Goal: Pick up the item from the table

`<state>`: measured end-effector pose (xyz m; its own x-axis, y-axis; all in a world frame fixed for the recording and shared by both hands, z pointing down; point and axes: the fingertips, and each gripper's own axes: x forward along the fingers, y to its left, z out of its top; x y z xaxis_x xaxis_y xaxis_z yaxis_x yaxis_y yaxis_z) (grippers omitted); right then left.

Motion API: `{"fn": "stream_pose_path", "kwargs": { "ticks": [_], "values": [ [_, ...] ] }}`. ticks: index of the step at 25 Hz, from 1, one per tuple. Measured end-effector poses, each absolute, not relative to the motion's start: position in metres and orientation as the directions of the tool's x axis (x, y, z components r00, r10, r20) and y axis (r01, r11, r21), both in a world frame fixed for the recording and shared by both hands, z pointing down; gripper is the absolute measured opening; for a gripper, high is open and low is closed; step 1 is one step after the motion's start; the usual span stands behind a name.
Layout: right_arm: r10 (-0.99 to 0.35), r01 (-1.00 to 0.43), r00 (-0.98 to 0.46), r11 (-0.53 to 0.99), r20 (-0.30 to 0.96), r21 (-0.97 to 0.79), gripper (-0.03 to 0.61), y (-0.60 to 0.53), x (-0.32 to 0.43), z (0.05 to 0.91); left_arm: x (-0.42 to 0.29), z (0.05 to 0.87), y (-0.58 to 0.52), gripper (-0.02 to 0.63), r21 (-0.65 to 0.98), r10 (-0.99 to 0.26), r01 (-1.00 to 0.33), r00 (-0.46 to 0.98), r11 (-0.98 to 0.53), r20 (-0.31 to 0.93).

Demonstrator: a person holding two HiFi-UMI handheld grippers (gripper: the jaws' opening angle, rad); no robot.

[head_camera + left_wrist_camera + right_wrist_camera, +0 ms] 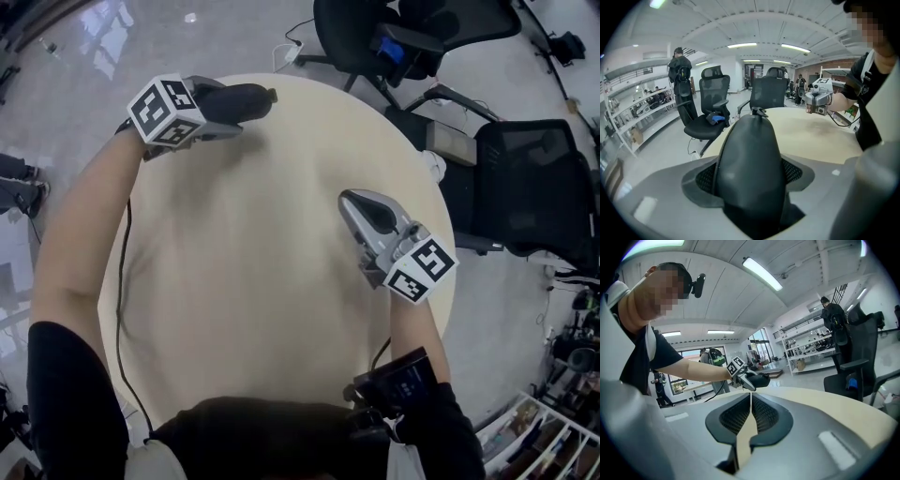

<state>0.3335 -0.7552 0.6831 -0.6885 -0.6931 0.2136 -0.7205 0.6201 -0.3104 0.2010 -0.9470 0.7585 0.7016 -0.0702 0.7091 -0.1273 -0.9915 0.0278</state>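
A black rounded item (pixel 253 97) with a small tip sits between the jaws of my left gripper (pixel 232 105), which is shut on it over the far left edge of the round beige table (pixel 262 281). In the left gripper view the item (pixel 750 164) fills the gap between the mesh pads (pixel 704 178). My right gripper (pixel 361 202) hovers over the right part of the table, shut with nothing in it; only a thin slit shows between its pads (pixel 761 416). In the right gripper view the left gripper (pixel 745 376) and the item (pixel 761 379) are across the table.
Black office chairs (pixel 525 187) (pixel 403 37) stand close to the table's far and right sides. A cable (pixel 122 309) runs along the table's left edge. A black device (pixel 398 380) hangs at the person's waist. Another person (pixel 680 70) stands by shelves beyond the chairs.
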Motion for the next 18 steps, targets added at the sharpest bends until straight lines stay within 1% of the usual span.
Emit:
{"fn": "stream_pose_path", "kwargs": {
  "ticks": [6, 13, 18],
  "values": [
    [-0.698, -0.73, -0.679, 0.611, 0.227, -0.307, 0.025, -0.744, 0.33, 0.659, 0.188, 0.726, -0.922, 0.35, 0.046, -0.085, -0.157, 0.732, -0.986, 0.676],
    [-0.71, -0.742, -0.666, 0.6, 0.228, -0.299, 0.025, -0.715, 0.32, 0.614, 0.159, 0.685, -0.859, 0.35, 0.05, -0.117, -0.192, 0.762, -0.98, 0.637],
    [-0.724, -0.755, -0.652, 0.589, 0.225, -0.29, 0.025, -0.684, 0.307, 0.577, 0.124, 0.637, -0.791, 0.35, 0.093, -0.167, -0.259, 0.819, -0.961, 0.549]
  ]
}}
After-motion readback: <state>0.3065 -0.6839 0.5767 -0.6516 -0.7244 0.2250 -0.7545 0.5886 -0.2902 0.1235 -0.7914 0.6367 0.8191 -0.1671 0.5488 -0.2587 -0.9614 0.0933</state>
